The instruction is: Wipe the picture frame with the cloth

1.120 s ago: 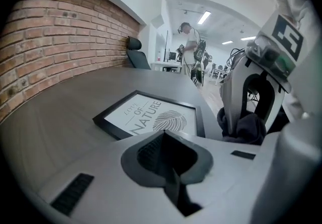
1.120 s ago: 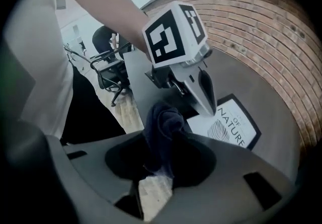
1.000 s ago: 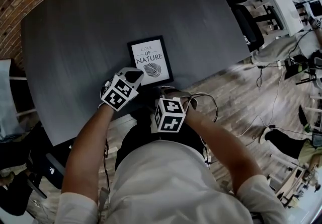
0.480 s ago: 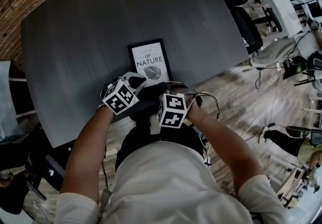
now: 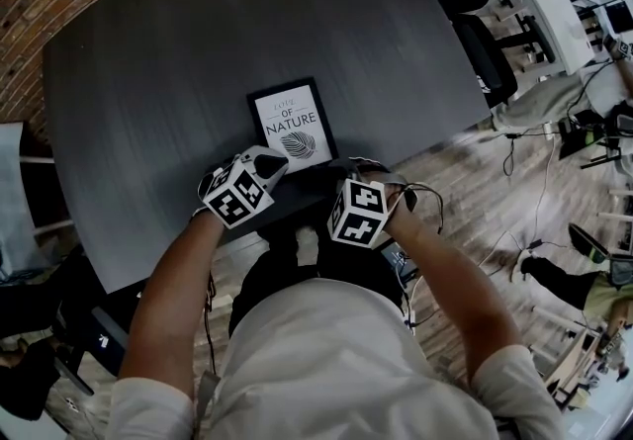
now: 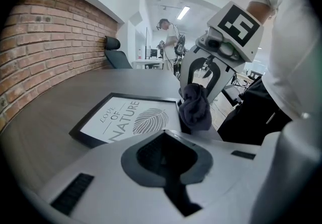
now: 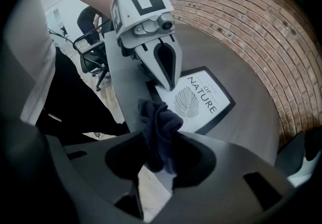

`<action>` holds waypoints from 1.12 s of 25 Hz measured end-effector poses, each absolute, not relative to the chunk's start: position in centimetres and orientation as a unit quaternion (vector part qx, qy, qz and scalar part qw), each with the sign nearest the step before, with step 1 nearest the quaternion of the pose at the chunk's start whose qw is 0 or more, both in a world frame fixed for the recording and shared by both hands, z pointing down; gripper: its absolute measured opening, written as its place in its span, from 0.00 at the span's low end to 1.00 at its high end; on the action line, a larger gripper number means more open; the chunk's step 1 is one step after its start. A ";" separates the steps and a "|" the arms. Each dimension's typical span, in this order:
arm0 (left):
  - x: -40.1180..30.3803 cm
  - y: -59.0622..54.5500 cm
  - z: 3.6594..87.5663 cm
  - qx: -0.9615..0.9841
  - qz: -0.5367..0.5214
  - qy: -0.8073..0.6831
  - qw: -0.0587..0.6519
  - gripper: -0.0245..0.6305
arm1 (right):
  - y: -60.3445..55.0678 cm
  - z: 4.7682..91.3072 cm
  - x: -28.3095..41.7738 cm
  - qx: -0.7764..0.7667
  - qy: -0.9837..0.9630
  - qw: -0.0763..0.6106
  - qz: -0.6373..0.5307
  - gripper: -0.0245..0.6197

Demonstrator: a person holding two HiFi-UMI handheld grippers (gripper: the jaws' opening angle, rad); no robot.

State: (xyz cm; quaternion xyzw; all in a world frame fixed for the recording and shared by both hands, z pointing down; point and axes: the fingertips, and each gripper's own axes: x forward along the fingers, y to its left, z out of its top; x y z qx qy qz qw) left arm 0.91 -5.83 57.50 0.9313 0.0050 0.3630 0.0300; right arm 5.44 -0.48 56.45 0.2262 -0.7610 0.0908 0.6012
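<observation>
Your right gripper (image 7: 160, 165) was clenched on the dark bunched cloth (image 7: 158, 130). You held the cloth just beside the picture frame's (image 5: 292, 122) near right corner, by the table (image 5: 148, 82) edge. Cloth touching the frame or not: couldn't tell. The frame lay flat on the table, print side up, reading "LOVE OF NATURE" with a leaf. Your left gripper (image 5: 271, 164) was clamped tight with nothing in it, tip at the frame's near left corner.
</observation>
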 end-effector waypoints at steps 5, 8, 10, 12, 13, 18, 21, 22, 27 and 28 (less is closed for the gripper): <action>1.1 -5.9 57.5 0.931 0.365 0.006 0.030 0.05 | -0.5 56.5 9.6 0.253 -0.740 0.615 0.105 0.25; 1.1 -6.0 57.5 0.930 0.365 0.005 0.031 0.05 | -0.5 56.4 12.1 0.270 -0.724 0.624 0.114 0.25; 1.1 -6.1 57.6 0.930 0.366 0.005 0.035 0.05 | -0.7 56.3 13.8 0.280 -0.714 0.631 0.116 0.25; 1.3 -6.1 57.6 0.930 0.366 0.004 0.043 0.05 | -1.0 56.1 15.4 0.288 -0.704 0.639 0.112 0.25; 1.3 -6.1 57.6 0.929 0.366 0.002 0.049 0.05 | -1.2 55.9 16.1 0.294 -0.700 0.642 0.110 0.25; 1.2 -6.8 56.2 0.935 0.342 -0.052 0.078 0.09 | -3.6 54.3 18.2 0.319 -0.694 0.638 0.096 0.25; 0.7 -6.9 54.6 0.942 0.302 -0.107 0.095 0.34 | -5.7 53.4 18.2 0.323 -0.697 0.635 0.078 0.25; 0.5 -6.6 54.5 0.942 0.298 -0.122 0.099 0.36 | -6.5 53.2 18.0 0.324 -0.699 0.633 0.071 0.25; -1.1 -5.1 56.0 0.922 0.318 -0.190 0.111 0.42 | -10.9 52.2 14.7 0.306 -0.724 0.618 0.025 0.25; -1.3 -5.0 56.2 0.917 0.322 -0.203 0.116 0.42 | -11.6 52.1 13.8 0.298 -0.728 0.616 0.016 0.25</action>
